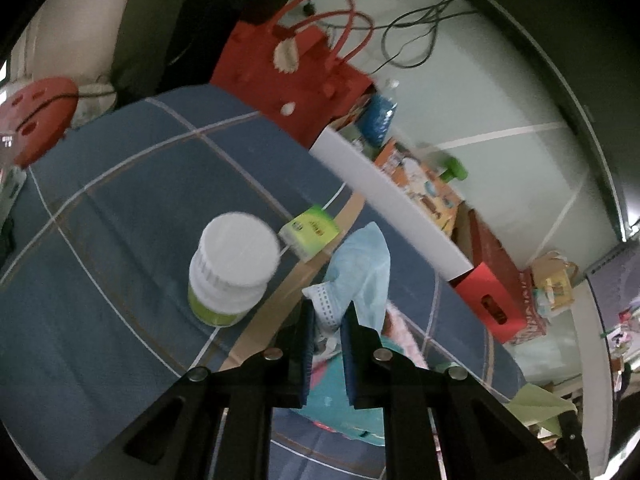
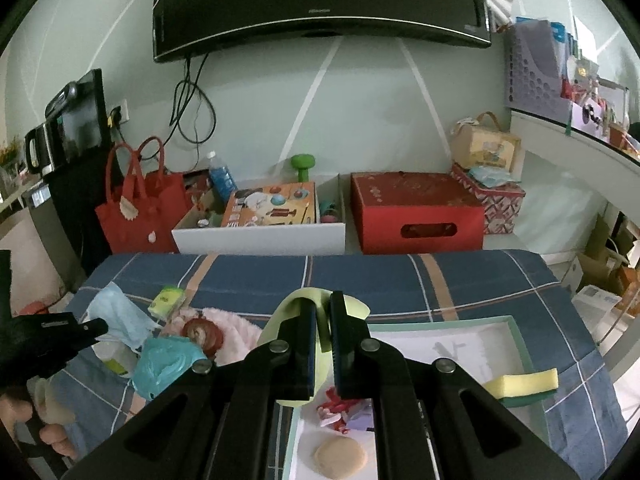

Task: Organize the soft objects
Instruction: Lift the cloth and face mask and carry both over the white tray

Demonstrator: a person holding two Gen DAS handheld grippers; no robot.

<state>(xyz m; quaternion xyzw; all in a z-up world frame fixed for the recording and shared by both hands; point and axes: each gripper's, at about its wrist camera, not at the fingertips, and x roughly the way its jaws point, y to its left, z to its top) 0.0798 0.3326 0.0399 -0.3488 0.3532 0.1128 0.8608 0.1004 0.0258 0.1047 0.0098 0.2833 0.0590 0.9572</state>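
Observation:
In the left wrist view my left gripper (image 1: 330, 316) is shut on a light blue face mask (image 1: 362, 272), held just above the blue checked bedcover (image 1: 120, 208). A pink fluffy cloth (image 1: 402, 334) and a teal bag (image 1: 340, 412) lie under the fingers. In the right wrist view my right gripper (image 2: 322, 312) is shut on a pale green soft sheet (image 2: 354, 307), held over the left edge of a white tray (image 2: 520, 334). The tray holds a yellow-green sponge (image 2: 524, 386), a beige round puff (image 2: 340, 456) and a red-and-white wrapper (image 2: 334, 406). The left gripper (image 2: 98, 326) with the mask (image 2: 116, 314) shows at the left.
A white jar with a green label (image 1: 232, 264) and a green tissue pack (image 1: 310, 232) stand on the bedcover near the mask. Beyond the bed's far edge are a red bag (image 2: 136, 216), a white box of toys (image 2: 260, 236) and a red box (image 2: 420, 216).

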